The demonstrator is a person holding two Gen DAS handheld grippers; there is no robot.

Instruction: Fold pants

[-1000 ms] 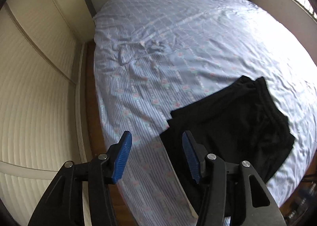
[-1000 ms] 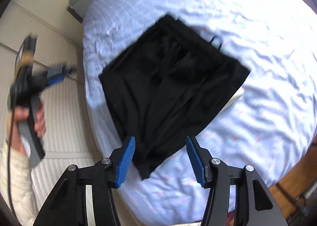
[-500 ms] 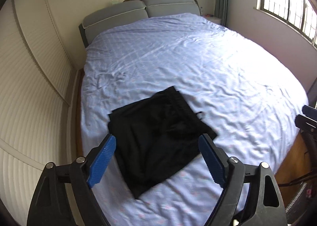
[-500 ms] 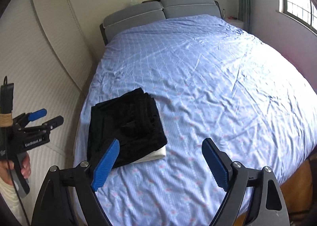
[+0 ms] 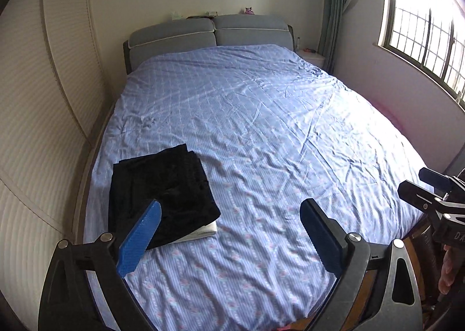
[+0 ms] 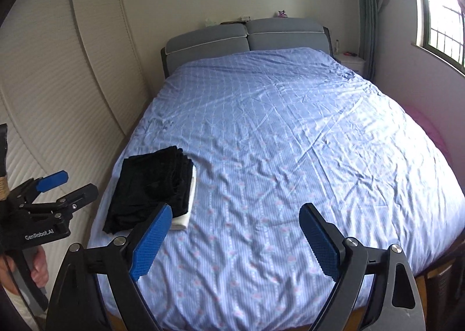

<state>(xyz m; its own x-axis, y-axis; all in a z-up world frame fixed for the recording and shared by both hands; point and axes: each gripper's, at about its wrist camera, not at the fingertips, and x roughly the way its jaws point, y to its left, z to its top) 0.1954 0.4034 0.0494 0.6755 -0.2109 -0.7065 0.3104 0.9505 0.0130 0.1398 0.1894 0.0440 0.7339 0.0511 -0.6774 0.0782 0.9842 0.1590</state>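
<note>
The black pants [image 5: 162, 194] lie folded in a flat rectangle near the front left corner of the bed, on top of a folded white cloth [image 5: 203, 232]. They also show in the right wrist view [image 6: 151, 185]. My left gripper [image 5: 229, 232] is open and empty, held back from the bed's foot, with the pants behind its left finger. My right gripper [image 6: 232, 232] is open and empty too, with the pants to its left. Each gripper shows in the other's view: the left one [image 6: 55, 188] and the right one [image 5: 430, 188].
The bed [image 5: 276, 133] has a wrinkled blue patterned sheet and a grey headboard [image 5: 209, 32]. A white slatted wardrobe [image 5: 43, 98] stands close along the left side. A window [image 5: 427, 26] and curtain are on the right, with a nightstand [image 6: 351, 62] beside the headboard.
Both grippers have pulled back from the pants and risen, and their jaws opened wider. The pants stay folded on the bed.
</note>
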